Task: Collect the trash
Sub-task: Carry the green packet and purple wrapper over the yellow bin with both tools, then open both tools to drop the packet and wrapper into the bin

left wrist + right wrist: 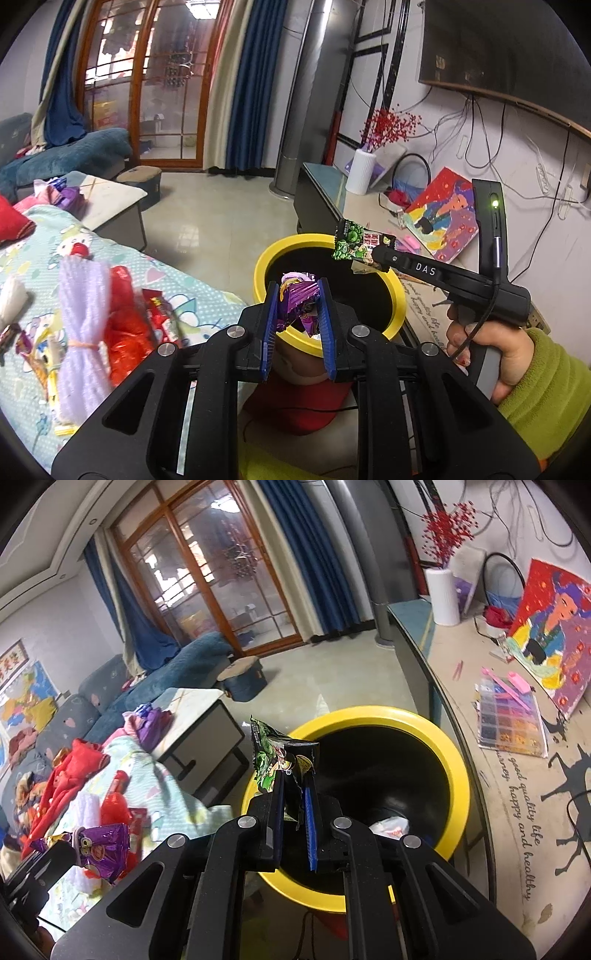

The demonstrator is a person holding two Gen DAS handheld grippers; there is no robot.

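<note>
left gripper (295, 299): pinching a crumpled purple wrapper (297, 302) between its blue pads, held over the near edge of the bin's mouth.
right gripper (295, 786): pinching a green wrapper (271, 760) by its lower end; most of the wrapper stands free above the tips, over the left part of the rim.
hand (487, 350): right one, in a green sleeve, wrapped around the gripper's handle.
bin (458, 775): yellow rim, black inside, some white trash already at the bottom.
bed cover (177, 288): just left of the bin, with red and pale trash lying on it, not yet collected.
risk: both wrappers sit close to the rim, not the middle; if let go here, light foil could catch the yellow edge and slide to the floor.
risk: crumpled foil may cling to a pad instead of dropping.
</note>
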